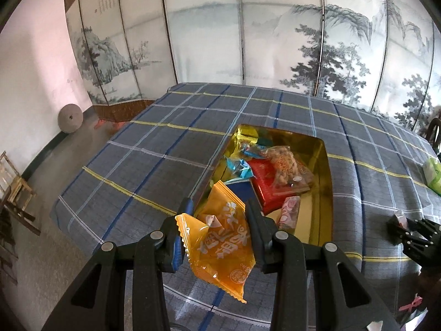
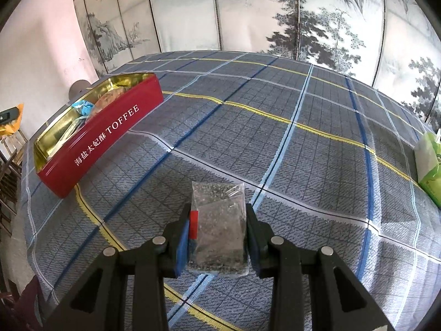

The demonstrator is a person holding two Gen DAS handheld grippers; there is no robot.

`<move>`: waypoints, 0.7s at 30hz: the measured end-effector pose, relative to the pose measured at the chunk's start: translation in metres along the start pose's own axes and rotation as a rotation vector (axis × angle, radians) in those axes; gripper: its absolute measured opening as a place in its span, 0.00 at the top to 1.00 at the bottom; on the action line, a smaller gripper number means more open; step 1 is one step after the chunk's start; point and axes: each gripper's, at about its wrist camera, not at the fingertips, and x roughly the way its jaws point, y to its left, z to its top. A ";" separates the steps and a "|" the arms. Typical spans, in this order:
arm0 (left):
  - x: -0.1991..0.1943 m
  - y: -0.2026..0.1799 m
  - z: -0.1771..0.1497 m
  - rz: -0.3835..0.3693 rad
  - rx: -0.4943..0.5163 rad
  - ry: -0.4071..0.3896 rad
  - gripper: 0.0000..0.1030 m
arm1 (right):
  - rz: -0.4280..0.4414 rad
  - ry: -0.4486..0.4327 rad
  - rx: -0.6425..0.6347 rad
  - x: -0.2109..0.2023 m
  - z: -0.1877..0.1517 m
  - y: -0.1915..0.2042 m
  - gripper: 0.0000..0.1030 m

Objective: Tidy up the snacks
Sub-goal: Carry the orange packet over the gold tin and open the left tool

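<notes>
My left gripper (image 1: 217,207) is shut on an orange snack packet (image 1: 220,237), held just above the near edge of the open red toffee tin (image 1: 322,171). The tin's gold inside holds several wrapped snacks, among them a red packet (image 1: 267,184) and a clear bag of brown pieces (image 1: 286,165). My right gripper (image 2: 217,209) is shut on a clear packet of dark grey snack (image 2: 217,231) over the plaid tablecloth (image 2: 275,143). The same tin (image 2: 110,129) lies off to that gripper's left. The right gripper (image 1: 413,234) also shows at the right edge of the left wrist view.
A green and white bag (image 2: 430,162) lies at the table's right side. A painted folding screen (image 1: 248,27) stands behind the table. Wooden chairs (image 1: 13,193) and a round stone (image 1: 70,118) sit on the floor at left.
</notes>
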 end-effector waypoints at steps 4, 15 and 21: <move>0.011 0.002 0.002 0.003 -0.004 0.016 0.66 | -0.001 0.000 -0.001 0.000 0.000 0.000 0.66; 0.048 0.023 0.014 -0.042 -0.082 0.102 0.66 | 0.000 0.000 0.000 -0.001 0.000 -0.001 0.66; 0.066 0.012 0.020 -0.054 -0.058 0.127 0.66 | 0.002 -0.001 0.005 -0.001 0.001 -0.003 0.66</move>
